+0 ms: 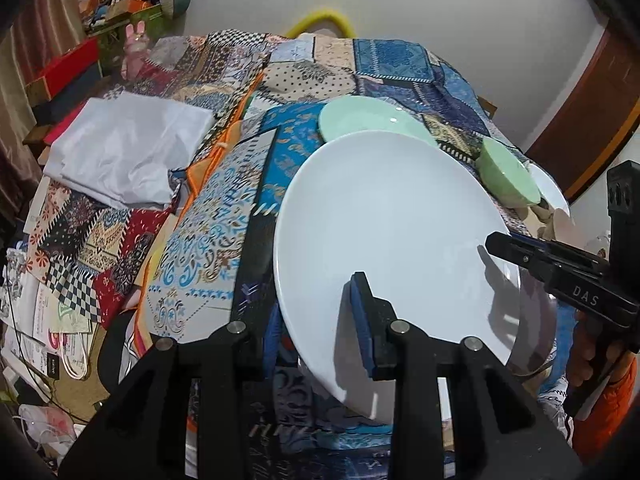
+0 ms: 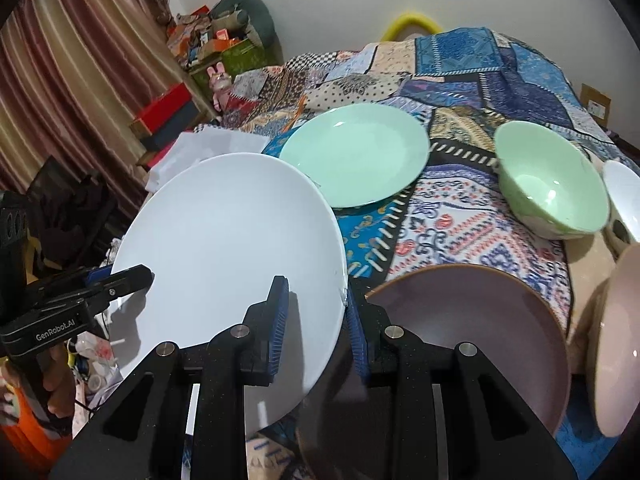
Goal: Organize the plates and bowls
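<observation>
Both grippers hold a large white plate [image 1: 384, 220] [image 2: 224, 240] tilted above the patchwork-covered table [image 2: 460, 208]. My left gripper [image 1: 312, 280] [image 2: 140, 276] is shut on the plate's near-left rim, one pad on top and one beneath. On the opposite rim my right gripper [image 2: 316, 292] [image 1: 496, 244] is shut the same way. Behind the white plate a mint-green plate [image 2: 356, 156] [image 1: 360, 120] lies flat. A green bowl [image 2: 552, 192] [image 1: 508, 176] stands to its right. A mauve plate [image 2: 472, 320] sits just right of my right gripper.
A white bowl [image 2: 624, 196] and a pink bowl [image 2: 616, 340] stand at the right edge. White folded cloth [image 1: 124, 148] lies on the table's left. Boxes and clutter [image 1: 60, 68] crowd the far left by the curtain; bags and papers [image 1: 48, 320] cover the floor.
</observation>
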Action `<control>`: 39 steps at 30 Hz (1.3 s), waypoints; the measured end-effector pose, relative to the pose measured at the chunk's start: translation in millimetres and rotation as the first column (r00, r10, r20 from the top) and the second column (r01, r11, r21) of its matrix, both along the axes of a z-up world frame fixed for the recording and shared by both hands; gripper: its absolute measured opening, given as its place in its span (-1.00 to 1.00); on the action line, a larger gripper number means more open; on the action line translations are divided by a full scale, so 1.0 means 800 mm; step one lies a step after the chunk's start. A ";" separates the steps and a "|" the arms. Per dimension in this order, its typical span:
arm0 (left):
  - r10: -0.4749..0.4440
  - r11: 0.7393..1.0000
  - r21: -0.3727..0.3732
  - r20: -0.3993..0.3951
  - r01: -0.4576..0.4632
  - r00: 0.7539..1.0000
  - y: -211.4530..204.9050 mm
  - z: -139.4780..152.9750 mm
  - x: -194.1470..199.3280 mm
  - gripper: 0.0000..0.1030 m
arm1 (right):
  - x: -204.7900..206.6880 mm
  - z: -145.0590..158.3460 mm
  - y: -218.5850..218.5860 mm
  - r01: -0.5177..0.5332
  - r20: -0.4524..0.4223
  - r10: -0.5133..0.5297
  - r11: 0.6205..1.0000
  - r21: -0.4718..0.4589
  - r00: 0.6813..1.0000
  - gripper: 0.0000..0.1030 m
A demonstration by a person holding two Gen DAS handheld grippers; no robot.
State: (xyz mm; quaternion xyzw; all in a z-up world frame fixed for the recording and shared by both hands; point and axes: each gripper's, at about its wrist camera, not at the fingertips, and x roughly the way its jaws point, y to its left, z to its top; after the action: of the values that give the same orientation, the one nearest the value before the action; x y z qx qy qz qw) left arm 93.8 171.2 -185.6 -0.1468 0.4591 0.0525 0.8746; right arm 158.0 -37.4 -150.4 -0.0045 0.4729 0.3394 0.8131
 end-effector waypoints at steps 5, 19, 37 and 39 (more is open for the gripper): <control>-0.026 1.000 0.011 0.019 0.026 0.999 -0.023 0.015 0.003 -0.39 | -0.005 0.010 -0.028 0.030 0.012 -0.030 0.999 0.019 0.999 -0.49; -0.119 0.993 0.023 0.047 0.118 0.992 -0.096 0.036 0.015 -0.39 | -0.016 0.025 -0.106 0.119 0.036 -0.121 0.992 0.039 0.992 -0.49; -0.219 0.976 0.006 -0.016 0.219 0.976 -0.167 0.013 0.047 -0.38 | -0.023 -0.005 -0.179 0.217 -0.025 -0.216 0.976 0.033 0.976 -0.49; -0.227 0.974 0.004 -0.029 0.228 0.973 -0.172 0.006 0.051 -0.38 | -0.023 -0.010 -0.184 0.226 -0.038 -0.225 0.974 0.030 0.974 -0.49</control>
State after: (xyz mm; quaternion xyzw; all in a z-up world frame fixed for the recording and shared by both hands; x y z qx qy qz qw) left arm 134.6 33.2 -180.8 -0.0891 0.4851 -0.0442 0.8688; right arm 139.7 -184.2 -158.7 0.0688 0.4782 0.2532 0.8381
